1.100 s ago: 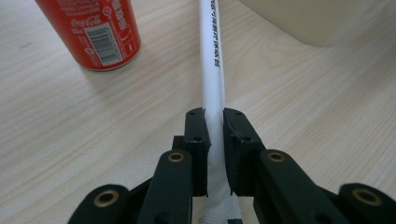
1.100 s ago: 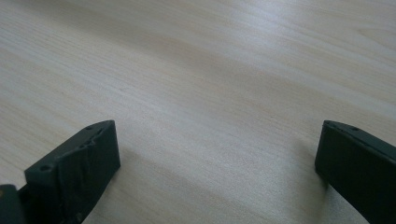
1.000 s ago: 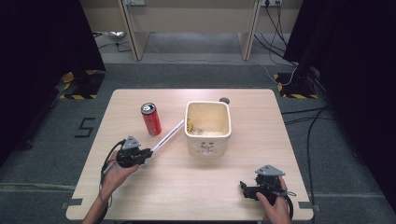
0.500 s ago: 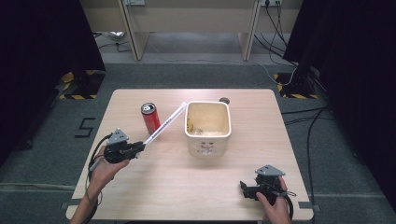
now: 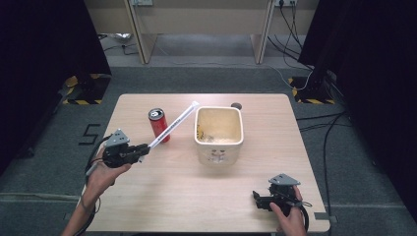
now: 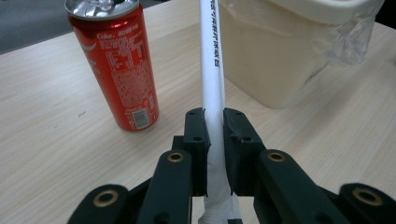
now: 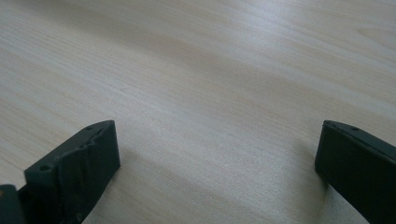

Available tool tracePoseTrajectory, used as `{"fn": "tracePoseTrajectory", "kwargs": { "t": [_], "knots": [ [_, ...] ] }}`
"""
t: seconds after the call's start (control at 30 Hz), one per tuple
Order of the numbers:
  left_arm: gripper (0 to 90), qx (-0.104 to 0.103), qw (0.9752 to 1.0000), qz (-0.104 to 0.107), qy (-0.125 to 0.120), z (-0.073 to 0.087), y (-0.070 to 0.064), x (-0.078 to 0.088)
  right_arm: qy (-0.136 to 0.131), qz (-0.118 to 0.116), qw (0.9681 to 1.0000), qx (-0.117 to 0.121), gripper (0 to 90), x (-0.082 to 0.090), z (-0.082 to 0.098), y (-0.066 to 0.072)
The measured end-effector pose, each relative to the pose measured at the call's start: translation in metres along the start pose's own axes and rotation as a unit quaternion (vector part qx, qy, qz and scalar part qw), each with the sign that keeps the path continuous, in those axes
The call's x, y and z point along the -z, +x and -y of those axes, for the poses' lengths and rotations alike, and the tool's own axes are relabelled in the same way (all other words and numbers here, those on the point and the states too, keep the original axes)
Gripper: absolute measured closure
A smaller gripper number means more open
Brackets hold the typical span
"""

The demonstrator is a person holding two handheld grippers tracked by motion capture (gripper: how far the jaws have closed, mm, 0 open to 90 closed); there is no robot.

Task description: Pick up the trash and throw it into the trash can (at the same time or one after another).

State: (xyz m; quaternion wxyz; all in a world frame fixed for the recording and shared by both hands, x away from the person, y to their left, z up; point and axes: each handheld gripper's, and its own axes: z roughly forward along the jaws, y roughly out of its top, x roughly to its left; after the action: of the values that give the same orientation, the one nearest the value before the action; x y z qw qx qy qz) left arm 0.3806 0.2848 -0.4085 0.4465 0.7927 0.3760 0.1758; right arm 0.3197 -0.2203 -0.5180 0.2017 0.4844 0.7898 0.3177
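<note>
My left gripper (image 5: 143, 148) (image 6: 214, 122) is shut on a long white paper-wrapped stick (image 5: 173, 124) (image 6: 211, 60) and holds it off the table, its far end slanting up toward the bin. A red soda can (image 5: 158, 125) (image 6: 116, 63) stands upright just left of the stick. The cream plastic bin (image 5: 219, 133) (image 6: 285, 46), lined with a clear bag, sits mid-table to the right of the stick. Low over the table's front right, my right gripper (image 5: 256, 199) (image 7: 217, 156) is open, with only bare wood between its jaws.
The wooden table (image 5: 206, 201) has open surface between the two grippers. A small dark round mark (image 5: 236, 105) lies at the far edge behind the bin. Grey carpet with cables surrounds the table.
My left gripper has risen and drawn back to the left with the white stick, whose far end now points higher. The right gripper has stayed put.
</note>
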Motion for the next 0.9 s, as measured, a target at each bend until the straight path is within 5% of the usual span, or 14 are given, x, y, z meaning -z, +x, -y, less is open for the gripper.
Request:
{"fn": "tracePoseTrajectory", "kwargs": {
  "t": [0.47, 0.9],
  "knots": [
    [80.0, -0.03, 0.9986, 0.043, -0.007, -0.029, -0.017, 0.011, 0.0, 0.0, 1.0, 0.0, 0.2, 0.0, 0.0, 0.0],
    [79.9, -0.061, 0.9949, 0.078, 0.016, -0.05, -0.039, -0.007, 0.0, 0.0, 1.0, 0.001, 0.2, 0.0, 0.0, 0.0]
  ]
}}
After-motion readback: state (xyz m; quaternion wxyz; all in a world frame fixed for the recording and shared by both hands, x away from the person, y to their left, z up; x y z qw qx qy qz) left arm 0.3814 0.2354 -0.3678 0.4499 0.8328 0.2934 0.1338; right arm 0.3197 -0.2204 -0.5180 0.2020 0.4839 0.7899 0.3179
